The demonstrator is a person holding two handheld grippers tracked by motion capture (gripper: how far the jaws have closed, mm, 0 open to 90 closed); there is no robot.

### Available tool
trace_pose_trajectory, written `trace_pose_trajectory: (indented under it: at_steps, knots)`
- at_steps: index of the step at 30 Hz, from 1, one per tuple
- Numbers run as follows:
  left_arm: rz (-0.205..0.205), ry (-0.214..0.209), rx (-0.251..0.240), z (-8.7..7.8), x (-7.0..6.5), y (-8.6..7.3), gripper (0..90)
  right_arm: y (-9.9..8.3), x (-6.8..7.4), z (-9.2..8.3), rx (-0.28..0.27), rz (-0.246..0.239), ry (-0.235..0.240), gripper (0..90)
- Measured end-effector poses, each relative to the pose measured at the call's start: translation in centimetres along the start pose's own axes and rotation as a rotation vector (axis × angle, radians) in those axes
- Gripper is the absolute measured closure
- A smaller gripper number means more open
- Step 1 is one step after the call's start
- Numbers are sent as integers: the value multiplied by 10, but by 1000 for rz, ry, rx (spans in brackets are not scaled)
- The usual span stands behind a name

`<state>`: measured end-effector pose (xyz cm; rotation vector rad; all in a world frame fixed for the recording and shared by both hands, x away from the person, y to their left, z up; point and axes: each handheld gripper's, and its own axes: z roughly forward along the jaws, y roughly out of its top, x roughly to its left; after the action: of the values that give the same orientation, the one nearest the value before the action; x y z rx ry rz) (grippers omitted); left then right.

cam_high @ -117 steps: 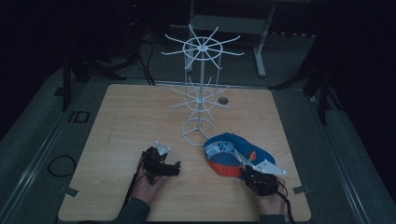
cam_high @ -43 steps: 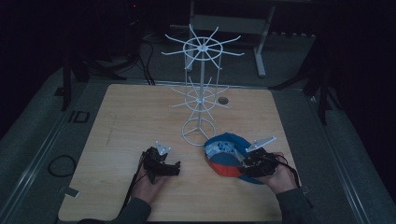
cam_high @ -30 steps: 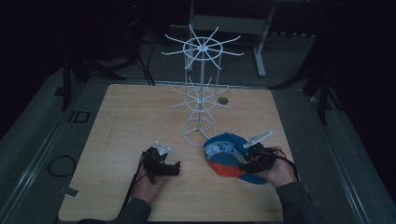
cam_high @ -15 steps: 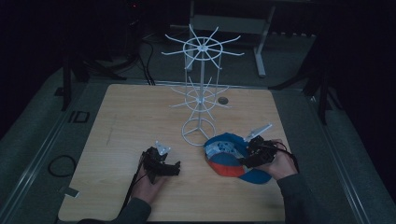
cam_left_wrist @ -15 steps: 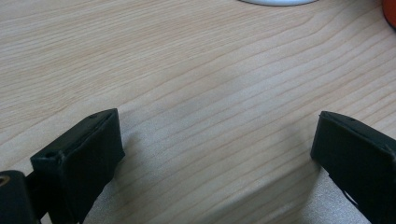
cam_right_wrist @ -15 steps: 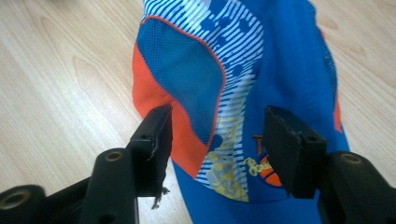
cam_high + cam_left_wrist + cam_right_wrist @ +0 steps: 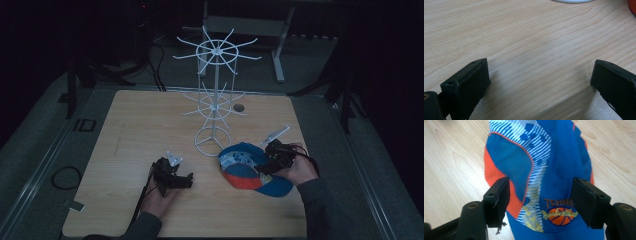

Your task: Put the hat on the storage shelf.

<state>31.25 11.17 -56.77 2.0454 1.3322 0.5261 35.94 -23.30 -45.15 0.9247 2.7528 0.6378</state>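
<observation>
Cap [image 7: 544, 170] front shows a basketball emblem with partly legible lettering.

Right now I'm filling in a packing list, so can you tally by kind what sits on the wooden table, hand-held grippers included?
Blue, orange and white fabric cap: 1
White wire display stand with spoked tiers: 1
Small dark round object near the table's far edge: 1
Black hand-held grippers: 2, left gripper and right gripper
Total: 5
</observation>
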Motion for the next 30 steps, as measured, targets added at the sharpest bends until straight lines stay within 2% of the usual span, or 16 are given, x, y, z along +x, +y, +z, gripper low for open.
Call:
trace_pose_trajectory:
  at_steps: [10, 30]
  knots:
    - [0, 0, 0, 0, 0, 0, 26, 13, -6, 3, -13, -16, 12, 249]
    - [1, 1, 0, 0, 0, 0, 26, 44, -9, 22, 21, -67, 36, 189]
